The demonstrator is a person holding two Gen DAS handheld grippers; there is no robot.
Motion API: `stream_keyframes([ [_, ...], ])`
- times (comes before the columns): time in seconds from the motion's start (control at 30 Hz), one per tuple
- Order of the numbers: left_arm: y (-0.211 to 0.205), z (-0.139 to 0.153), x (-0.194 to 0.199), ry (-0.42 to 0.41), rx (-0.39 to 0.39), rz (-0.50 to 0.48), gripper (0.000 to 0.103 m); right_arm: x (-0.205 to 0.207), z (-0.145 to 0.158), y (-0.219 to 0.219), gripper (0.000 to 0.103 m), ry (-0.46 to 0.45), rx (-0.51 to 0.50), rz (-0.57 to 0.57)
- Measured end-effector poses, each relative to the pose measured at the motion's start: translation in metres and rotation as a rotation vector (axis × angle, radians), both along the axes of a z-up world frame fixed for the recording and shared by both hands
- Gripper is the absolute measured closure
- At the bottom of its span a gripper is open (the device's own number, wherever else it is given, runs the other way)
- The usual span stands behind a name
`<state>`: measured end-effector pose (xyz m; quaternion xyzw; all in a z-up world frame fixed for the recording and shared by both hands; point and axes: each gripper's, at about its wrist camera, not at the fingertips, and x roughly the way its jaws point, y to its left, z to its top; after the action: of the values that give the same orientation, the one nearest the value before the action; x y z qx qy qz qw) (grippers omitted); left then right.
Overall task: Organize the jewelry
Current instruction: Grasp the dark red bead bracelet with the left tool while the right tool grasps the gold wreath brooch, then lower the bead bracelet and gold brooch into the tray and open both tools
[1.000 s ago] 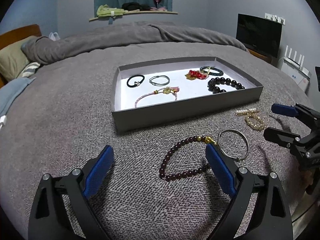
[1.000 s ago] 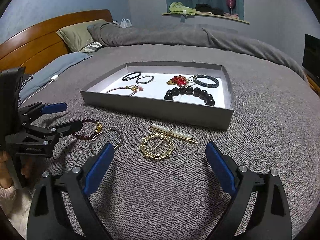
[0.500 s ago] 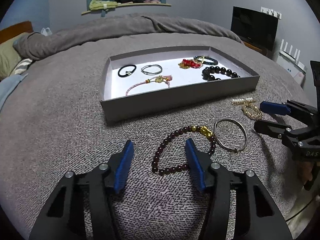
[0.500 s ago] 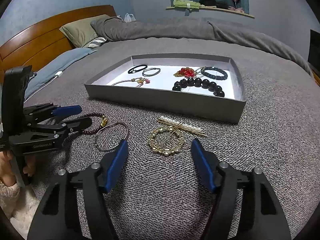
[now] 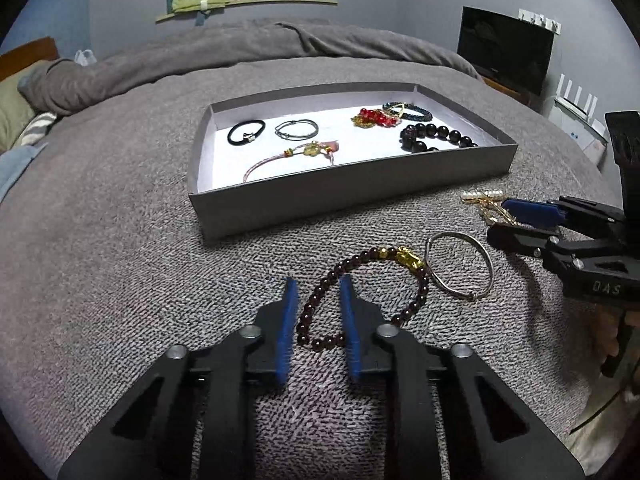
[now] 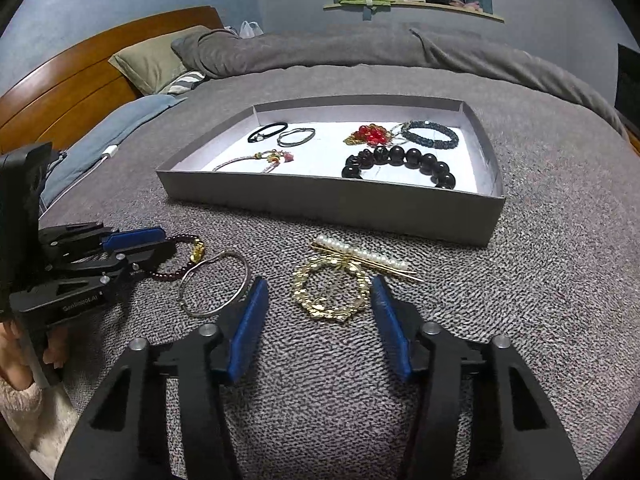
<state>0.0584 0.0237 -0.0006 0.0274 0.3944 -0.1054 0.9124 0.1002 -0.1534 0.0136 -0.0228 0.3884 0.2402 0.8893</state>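
A grey tray (image 5: pixel 352 196) on the bed holds several bracelets and hair ties. In front of it lie a dark red bead bracelet (image 5: pixel 362 296) with a gold charm, a silver bangle (image 5: pixel 460 266), a gold ring brooch (image 6: pixel 330 292) and a pearl hair clip (image 6: pixel 362 256). My left gripper (image 5: pixel 318 316) is narrowed, its blue pads straddling the left side of the bead bracelet (image 6: pixel 180 256), with a gap still showing. My right gripper (image 6: pixel 318 308) is partly open, its pads either side of the gold brooch, apart from it. The brooch is half hidden behind the right gripper (image 5: pixel 516 224) in the left wrist view.
The grey blanket (image 5: pixel 100 220) covers the bed. A rolled duvet (image 6: pixel 340 48) and pillows (image 6: pixel 156 60) lie behind the tray (image 6: pixel 332 200). A wooden headboard (image 6: pixel 72 92) is at far left, a dark monitor (image 5: pixel 504 48) at far right. The left gripper (image 6: pixel 92 264) sits near the bangle (image 6: pixel 214 288).
Both grippers have narrowed from wide open. The left has closed in around the bead bracelet's left side. The right has closed in and moved forward around the gold brooch.
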Motion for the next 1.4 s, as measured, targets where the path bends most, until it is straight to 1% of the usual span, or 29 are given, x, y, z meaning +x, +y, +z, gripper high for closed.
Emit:
stream_keyframes([
  [0.03,0.000,0.000,0.000,0.000,0.000,0.000,0.085,0.000,0.000,0.000,0.063,0.002,0.000,-0.004],
  [0.1,0.001,0.001,-0.001,-0.003,0.000,0.006,0.093,0.000,0.000,-0.001,0.064,0.000,0.003,-0.004],
  [0.17,0.003,0.003,-0.001,-0.005,-0.010,0.014,0.096,-0.002,0.001,-0.001,0.064,-0.010,0.003,-0.003],
  [0.27,0.006,0.007,-0.003,-0.017,-0.034,0.017,0.096,-0.006,0.005,-0.001,0.064,-0.033,0.003,0.004],
  [0.5,0.014,0.028,-0.012,-0.085,-0.085,0.030,0.097,-0.015,0.020,-0.004,0.064,-0.097,0.022,0.004],
  [0.6,0.016,0.041,-0.018,-0.128,-0.098,0.019,0.097,-0.017,0.026,-0.005,0.064,-0.122,0.029,0.001],
  [0.77,0.014,0.068,-0.026,-0.205,-0.075,0.003,0.097,-0.016,0.041,-0.003,0.064,-0.168,0.028,0.008],
  [0.93,0.020,0.097,-0.018,-0.264,-0.055,0.016,0.097,0.003,0.063,0.008,0.064,-0.217,0.027,0.013],
  [1.07,0.026,0.119,0.007,-0.300,-0.039,0.033,0.097,0.028,0.078,0.022,0.064,-0.243,0.044,0.017],
  [1.13,0.027,0.124,0.023,-0.302,-0.040,0.036,0.097,0.038,0.080,0.028,0.064,-0.248,0.044,0.017],
  [1.23,0.027,0.122,0.051,-0.282,-0.048,0.047,0.097,0.055,0.075,0.039,0.064,-0.235,0.037,0.019],
  [1.27,0.027,0.121,0.058,-0.273,-0.056,0.046,0.097,0.060,0.070,0.042,0.064,-0.216,0.040,0.025],
  [1.33,0.026,0.113,0.077,-0.240,-0.087,0.042,0.097,0.065,0.062,0.044,0.064,-0.180,0.045,0.041],
  [1.4,0.026,0.103,0.094,-0.203,-0.121,0.033,0.097,0.070,0.053,0.046,0.064,-0.157,0.026,0.052],
])
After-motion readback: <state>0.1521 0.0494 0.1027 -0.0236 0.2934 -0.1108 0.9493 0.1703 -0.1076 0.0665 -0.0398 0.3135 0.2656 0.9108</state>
